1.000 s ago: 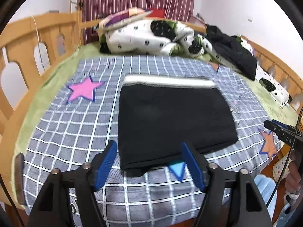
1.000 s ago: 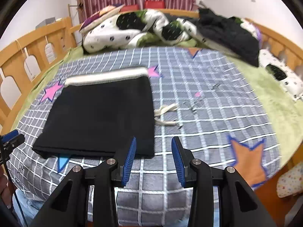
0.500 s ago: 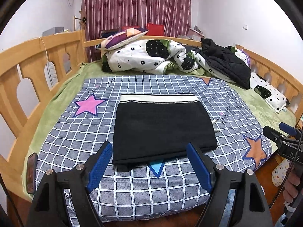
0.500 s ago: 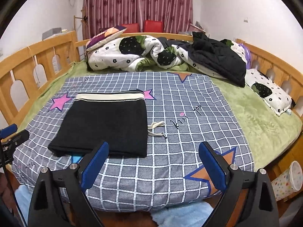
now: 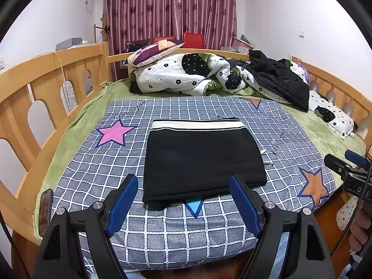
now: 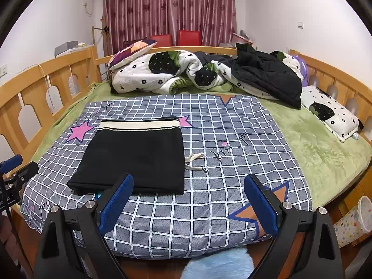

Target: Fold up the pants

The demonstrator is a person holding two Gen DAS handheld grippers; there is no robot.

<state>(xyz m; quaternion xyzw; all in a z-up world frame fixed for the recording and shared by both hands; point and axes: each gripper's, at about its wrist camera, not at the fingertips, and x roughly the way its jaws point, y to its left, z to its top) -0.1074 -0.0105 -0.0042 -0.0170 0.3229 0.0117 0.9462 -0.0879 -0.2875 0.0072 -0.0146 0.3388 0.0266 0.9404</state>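
Observation:
The black pants (image 5: 200,160) lie folded into a flat rectangle on the checked sheet, cream waistband at the far edge. They also show in the right wrist view (image 6: 137,158), with a white drawstring (image 6: 194,161) sticking out on their right. My left gripper (image 5: 186,200) is open and empty, held back above the bed's near edge, in front of the pants. My right gripper (image 6: 188,200) is open wide and empty, also held back at the near edge, to the right of the pants. Neither touches the cloth.
The checked sheet (image 5: 209,230) covers the near half of a wooden-railed bed (image 5: 34,88). A crumpled quilt (image 5: 176,74), a black jacket (image 5: 276,79) and pillows lie at the far end. A phone (image 5: 45,211) rests at the bed's left edge. A bin (image 6: 353,220) stands at the right.
Both grippers have pulled back and up from the pants' near edge. The right gripper has opened from nearly shut to wide. The pants stay folded and still.

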